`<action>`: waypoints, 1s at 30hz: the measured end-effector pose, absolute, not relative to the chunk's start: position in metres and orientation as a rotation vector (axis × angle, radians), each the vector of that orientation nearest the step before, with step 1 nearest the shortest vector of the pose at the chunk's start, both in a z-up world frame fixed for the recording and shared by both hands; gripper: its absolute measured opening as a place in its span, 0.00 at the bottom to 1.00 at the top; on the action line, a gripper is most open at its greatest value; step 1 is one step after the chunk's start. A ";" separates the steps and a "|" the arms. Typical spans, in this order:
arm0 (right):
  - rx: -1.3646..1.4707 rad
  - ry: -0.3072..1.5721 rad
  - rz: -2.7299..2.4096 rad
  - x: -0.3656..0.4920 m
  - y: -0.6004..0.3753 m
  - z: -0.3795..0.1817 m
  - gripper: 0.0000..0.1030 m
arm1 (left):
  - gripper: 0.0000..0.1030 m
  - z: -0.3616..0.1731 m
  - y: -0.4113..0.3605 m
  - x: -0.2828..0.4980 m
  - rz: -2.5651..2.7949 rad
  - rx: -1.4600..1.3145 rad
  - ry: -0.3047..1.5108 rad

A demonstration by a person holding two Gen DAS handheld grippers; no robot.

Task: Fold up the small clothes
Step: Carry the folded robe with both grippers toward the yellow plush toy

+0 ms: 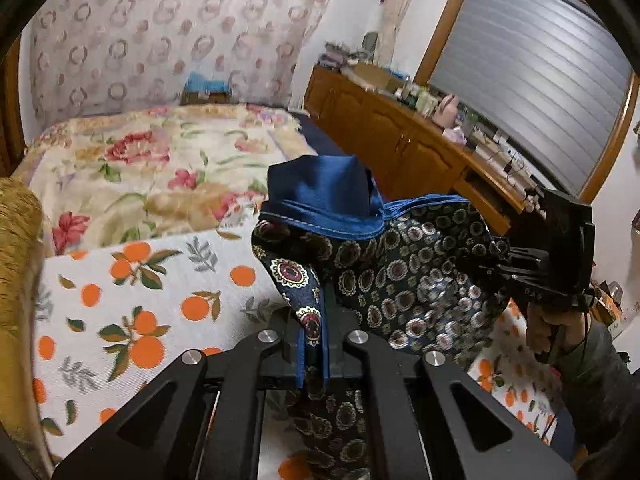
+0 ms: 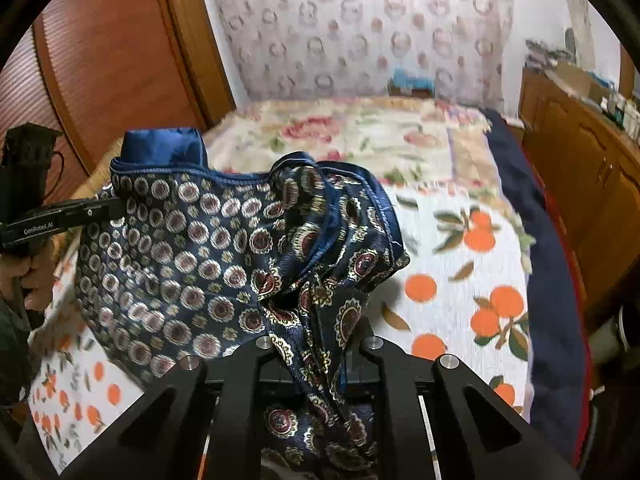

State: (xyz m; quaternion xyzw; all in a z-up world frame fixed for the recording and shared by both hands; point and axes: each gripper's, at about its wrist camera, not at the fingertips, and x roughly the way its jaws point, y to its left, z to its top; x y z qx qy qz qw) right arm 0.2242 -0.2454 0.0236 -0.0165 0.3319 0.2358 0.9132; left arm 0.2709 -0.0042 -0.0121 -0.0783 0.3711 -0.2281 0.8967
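Note:
A dark blue silky cloth (image 1: 420, 272) with round medallion prints and a plain blue border hangs in the air above the bed, stretched between both grippers. My left gripper (image 1: 314, 344) is shut on one bunched corner of it, which passes between the fingers. The right gripper (image 1: 496, 256), with a hand on its grip, pinches the cloth's far right edge. In the right wrist view the cloth (image 2: 192, 248) drapes across the middle, my right gripper (image 2: 316, 360) is shut on its gathered folds, and the left gripper (image 2: 114, 204) clamps the upper left edge.
Under the cloth lies a white sheet with orange fruit prints (image 1: 160, 300), and beyond it a floral blanket (image 1: 160, 160). A wooden cabinet (image 1: 400, 136) crowded with small items runs along the right. A wooden door (image 2: 120, 60) stands at the left.

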 end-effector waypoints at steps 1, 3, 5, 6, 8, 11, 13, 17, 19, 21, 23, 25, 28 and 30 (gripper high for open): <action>-0.040 0.664 0.490 0.221 -0.241 0.026 0.11 | 0.06 -0.008 -0.002 0.268 -0.469 -0.167 0.756; -0.060 0.627 0.504 0.213 -0.233 0.036 0.11 | 0.06 0.002 0.006 0.259 -0.456 -0.179 0.727; -0.079 0.597 0.519 0.206 -0.226 0.044 0.11 | 0.06 0.012 0.016 0.248 -0.435 -0.185 0.695; -0.089 0.585 0.529 0.204 -0.221 0.048 0.11 | 0.06 0.016 0.021 0.242 -0.425 -0.186 0.682; -0.104 0.563 0.550 0.203 -0.210 0.057 0.11 | 0.06 0.024 0.034 0.231 -0.398 -0.193 0.654; -0.133 0.531 0.591 0.202 -0.190 0.069 0.11 | 0.06 0.033 0.056 0.214 -0.353 -0.204 0.619; -0.157 0.511 0.621 0.202 -0.173 0.076 0.11 | 0.06 0.037 0.071 0.204 -0.318 -0.212 0.601; -0.207 0.477 0.692 0.206 -0.136 0.087 0.11 | 0.06 0.040 0.113 0.183 -0.235 -0.240 0.564; -0.225 0.468 0.723 0.212 -0.120 0.089 0.11 | 0.06 0.041 0.127 0.177 -0.203 -0.251 0.551; -0.244 0.459 0.753 0.221 -0.101 0.093 0.11 | 0.06 0.043 0.145 0.170 -0.165 -0.265 0.533; -0.262 0.449 0.782 0.240 -0.085 0.096 0.11 | 0.06 0.043 0.158 0.163 -0.130 -0.277 0.517; -0.290 0.435 0.805 0.257 -0.074 0.097 0.11 | 0.06 0.040 0.174 0.156 -0.095 -0.294 0.504; -0.348 0.409 0.836 0.274 -0.050 0.104 0.11 | 0.06 0.030 0.196 0.148 -0.046 -0.317 0.499; -0.385 0.397 0.857 0.283 -0.032 0.104 0.11 | 0.06 0.020 0.208 0.145 -0.013 -0.343 0.505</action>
